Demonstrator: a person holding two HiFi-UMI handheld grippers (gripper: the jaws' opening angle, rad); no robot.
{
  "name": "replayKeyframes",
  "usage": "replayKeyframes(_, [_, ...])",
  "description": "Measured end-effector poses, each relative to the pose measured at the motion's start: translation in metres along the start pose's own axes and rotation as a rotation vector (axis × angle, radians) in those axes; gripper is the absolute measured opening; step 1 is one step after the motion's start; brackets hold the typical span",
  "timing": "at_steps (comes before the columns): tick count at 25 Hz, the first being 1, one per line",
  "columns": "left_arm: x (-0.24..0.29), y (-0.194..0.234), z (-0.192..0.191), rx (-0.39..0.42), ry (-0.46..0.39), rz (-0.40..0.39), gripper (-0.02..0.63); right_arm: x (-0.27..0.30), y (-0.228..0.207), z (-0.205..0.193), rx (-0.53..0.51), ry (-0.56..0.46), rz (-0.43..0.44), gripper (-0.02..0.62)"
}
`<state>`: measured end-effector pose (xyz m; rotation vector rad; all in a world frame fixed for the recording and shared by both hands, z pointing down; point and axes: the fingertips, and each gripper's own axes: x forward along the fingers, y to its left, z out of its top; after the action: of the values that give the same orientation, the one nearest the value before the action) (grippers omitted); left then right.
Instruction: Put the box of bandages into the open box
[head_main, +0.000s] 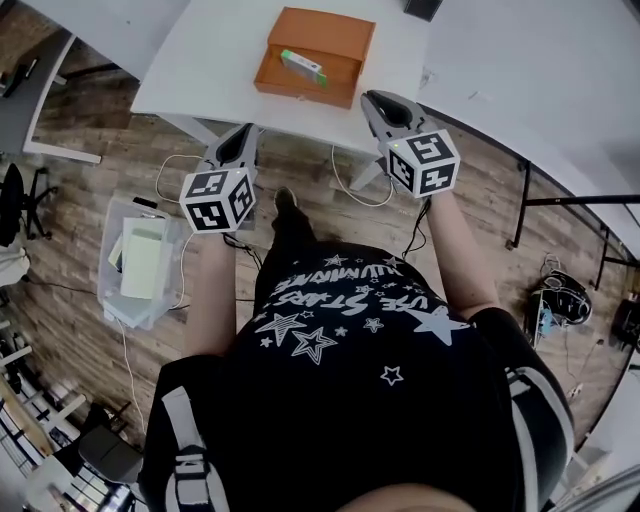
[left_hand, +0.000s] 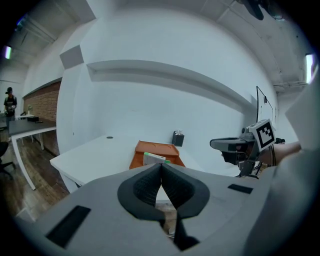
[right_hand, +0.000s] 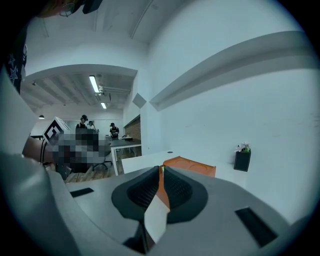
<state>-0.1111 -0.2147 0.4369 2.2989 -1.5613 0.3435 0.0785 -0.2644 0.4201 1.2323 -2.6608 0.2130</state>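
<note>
An orange open box (head_main: 322, 36) stands on the white table (head_main: 200, 60). The white and green box of bandages (head_main: 302, 66) lies inside it, tilted against the front wall; from the left gripper view the same box of bandages (left_hand: 154, 159) pokes above the orange box (left_hand: 156, 148). My left gripper (head_main: 243, 133) hangs below the table's near edge, jaws shut and empty, as its own view shows (left_hand: 161, 165). My right gripper (head_main: 375, 98) is at the table edge just right of the orange box (right_hand: 192, 165), jaws together with nothing between them (right_hand: 161, 168).
A clear plastic bin (head_main: 112, 268) with papers sits on the wooden floor at the left. Cables (head_main: 350, 190) trail under the table. A second white table (head_main: 540, 70) adjoins on the right. A small black holder (left_hand: 178, 138) stands at the table's back. People stand far off.
</note>
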Motion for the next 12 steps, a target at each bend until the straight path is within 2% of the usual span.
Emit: replayKeyframes(12, [-0.053,-0.040,-0.029,-0.032,-0.027,0.038,0.020,-0.048,0.033,-0.031,-0.021,0.038,0.060,0.060])
